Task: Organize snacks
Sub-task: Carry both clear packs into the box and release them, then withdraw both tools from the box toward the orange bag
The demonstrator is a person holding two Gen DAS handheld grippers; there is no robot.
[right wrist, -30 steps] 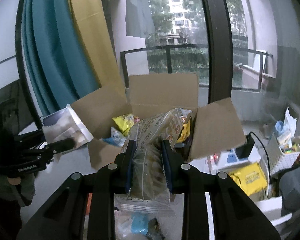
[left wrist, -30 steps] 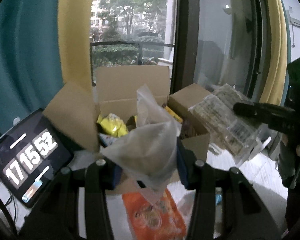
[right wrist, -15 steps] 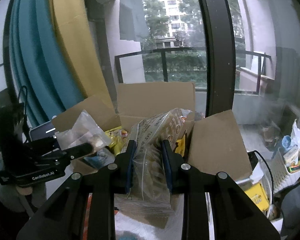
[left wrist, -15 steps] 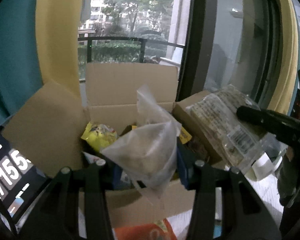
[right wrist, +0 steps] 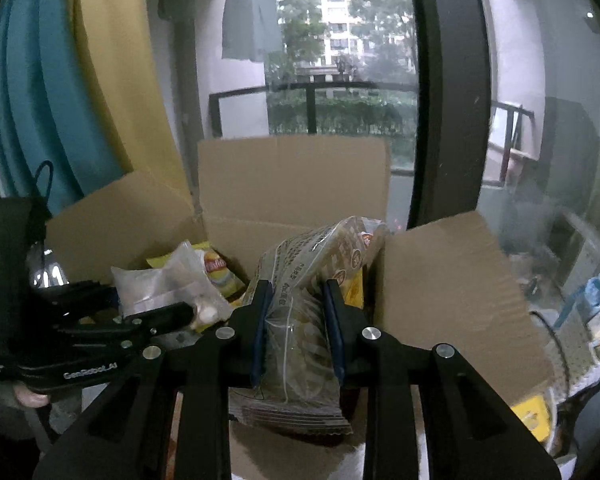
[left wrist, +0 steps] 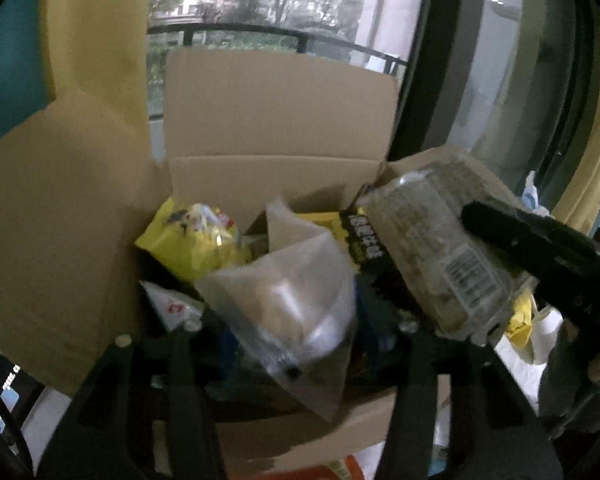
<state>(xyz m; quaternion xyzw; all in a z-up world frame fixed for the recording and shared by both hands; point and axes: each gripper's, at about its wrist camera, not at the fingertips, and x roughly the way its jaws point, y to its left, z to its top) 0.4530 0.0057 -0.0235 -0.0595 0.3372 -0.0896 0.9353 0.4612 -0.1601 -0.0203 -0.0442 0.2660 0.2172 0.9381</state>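
Observation:
An open cardboard box holds several snack packs, among them a yellow chips bag. My left gripper hangs over the box's near left part. Its jaws are opening, and a clear plastic bag of pale food sits loosely between them. My right gripper is shut on a long see-through pack of biscuits, held tilted over the box's right side.
A tablet with a timer lies left of the box. An orange packet lies in front of it. Right of the box are a yellow item and a white basket. Window glass and curtains rise behind.
Both grippers moved forward and down over the box, which now fills more of each view. The left fingers stand wider apart around the clear bag. The right grip is unchanged.

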